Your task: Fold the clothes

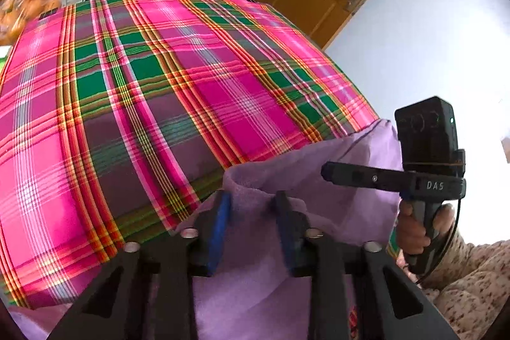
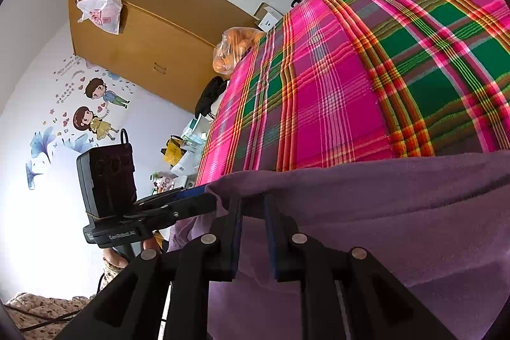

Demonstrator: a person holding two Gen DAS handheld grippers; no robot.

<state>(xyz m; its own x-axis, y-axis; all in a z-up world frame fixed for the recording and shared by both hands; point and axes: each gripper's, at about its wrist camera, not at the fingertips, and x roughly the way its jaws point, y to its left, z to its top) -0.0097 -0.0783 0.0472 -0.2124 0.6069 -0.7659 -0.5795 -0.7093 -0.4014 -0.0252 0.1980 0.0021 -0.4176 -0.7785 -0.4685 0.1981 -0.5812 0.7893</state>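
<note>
Purple fleece, a soft garment (image 1: pixel 322 177), is bunched along the near edge of the plaid sheet (image 1: pixel 153 91) and hangs up into both of my tools. In the left wrist view my left gripper (image 1: pixel 253 203) has a raised fold of the garment between its blue pads (image 1: pixel 220 225), and the cloth is pinched there, so I read it as clamped on the fabric. My right gripper (image 1: pixel 331 172) shows at about three o'clock in that view, its slim fingers lying against the garment's far corner, with my hand (image 1: pixel 414 231) around its handle. In the right wrist view that gripper (image 2: pixel 253 206) stands nearly closed with the garment's edge pressed between the pads. The left gripper (image 2: pixel 210 199) comes in from nine o'clock there, its tip on the same edge, just beside mine. The sheet fills twelve to two o'clock. A wooden cabinet (image 2: pixel 153 31) stands at eleven o'clock, against the wall.
</note>
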